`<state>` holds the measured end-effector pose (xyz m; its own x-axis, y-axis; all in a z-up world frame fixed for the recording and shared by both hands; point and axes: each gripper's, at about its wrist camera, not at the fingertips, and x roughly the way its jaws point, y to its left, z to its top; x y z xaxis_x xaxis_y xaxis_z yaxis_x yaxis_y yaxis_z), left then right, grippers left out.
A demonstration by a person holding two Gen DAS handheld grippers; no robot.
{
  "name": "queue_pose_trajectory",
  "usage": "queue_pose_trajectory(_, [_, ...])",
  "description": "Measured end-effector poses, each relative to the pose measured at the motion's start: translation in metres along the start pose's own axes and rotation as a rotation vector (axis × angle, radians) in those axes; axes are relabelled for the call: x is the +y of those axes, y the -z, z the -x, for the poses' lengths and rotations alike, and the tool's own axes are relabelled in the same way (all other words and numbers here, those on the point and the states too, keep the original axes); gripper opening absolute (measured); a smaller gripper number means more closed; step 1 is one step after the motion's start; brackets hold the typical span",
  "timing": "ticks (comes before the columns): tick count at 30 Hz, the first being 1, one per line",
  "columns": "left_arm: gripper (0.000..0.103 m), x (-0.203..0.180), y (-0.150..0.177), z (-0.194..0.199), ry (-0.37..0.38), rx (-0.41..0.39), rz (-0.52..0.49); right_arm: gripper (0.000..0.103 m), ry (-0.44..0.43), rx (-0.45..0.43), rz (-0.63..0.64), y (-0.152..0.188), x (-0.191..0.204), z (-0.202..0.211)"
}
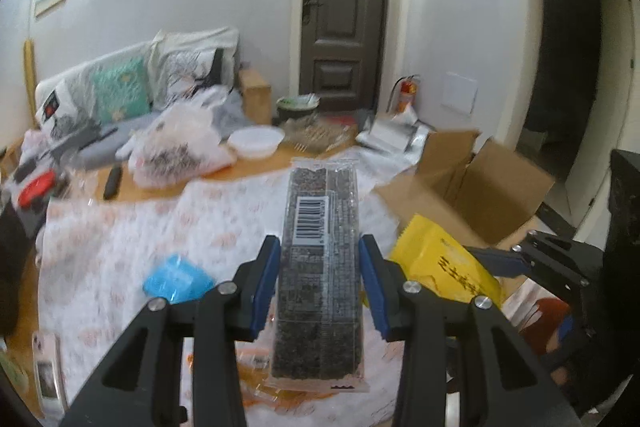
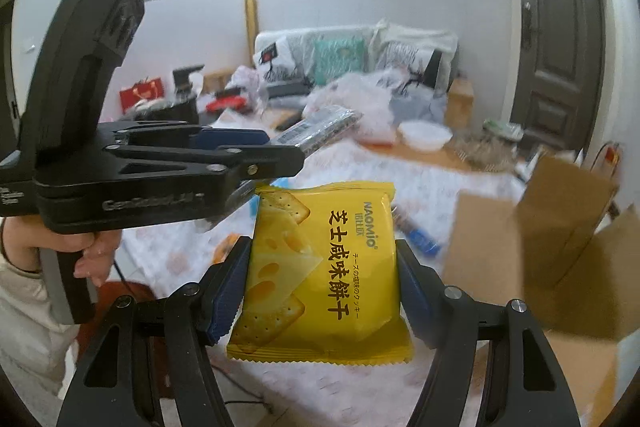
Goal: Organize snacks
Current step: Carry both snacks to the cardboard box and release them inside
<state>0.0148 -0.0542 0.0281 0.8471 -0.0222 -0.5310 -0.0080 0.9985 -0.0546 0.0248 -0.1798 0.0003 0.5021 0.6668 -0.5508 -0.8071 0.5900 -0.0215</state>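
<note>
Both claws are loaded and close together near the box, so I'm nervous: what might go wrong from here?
1. The left claw pinches the long dark snack pack near its middle only; it may swing or slip.
2. The right claw holds the yellow cheese cracker pack right beside the other claw; they may collide.
3. The cardboard box has raised flaps that a pack may snag on.

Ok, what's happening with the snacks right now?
Left gripper shut on dark snack bar. Right gripper shut on yellow cracker packet. Cardboard box open, nothing blocking.
</note>
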Motion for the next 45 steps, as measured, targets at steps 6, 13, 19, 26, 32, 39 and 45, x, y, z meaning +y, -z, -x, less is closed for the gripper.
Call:
queue_pose_trajectory(6, [0.037,-0.051,-0.052,-0.004,0.12,-0.035,-0.079,0.065,0.092,-0.036,-0.025,-0.015,-0.049,0.032])
queue_pose_trajectory(13, [0.037,-0.125,-0.086,-0.052,0.234,0.024,-0.172,0.065,0.206,-0.015,-0.117,-0.009,-0.125,0.048])
queue_pose_trajectory(19, [0.037,-0.179,-0.09,-0.108,0.331,0.141,-0.213,0.065,0.23,0.095,-0.169,0.013,-0.183,0.037])
queue_pose_trajectory(26, [0.037,-0.196,-0.084,-0.162,0.337,0.281,-0.225,0.066,0.184,0.16,-0.19,0.026,-0.213,0.022])
queue_pose_trajectory(32, [0.038,-0.194,-0.079,-0.183,0.313,0.333,-0.229,0.066,0.172,0.188,-0.167,0.027,-0.209,0.008])
queue_pose_trajectory(39, [0.06,-0.186,-0.083,-0.185,0.295,0.309,-0.209,0.087,0.172,0.183,-0.149,0.021,-0.209,0.008])
queue_pose_trajectory(45, [0.061,-0.177,-0.088,-0.169,0.286,0.279,-0.197,0.095,0.174,0.164,-0.116,0.016,-0.196,0.016])
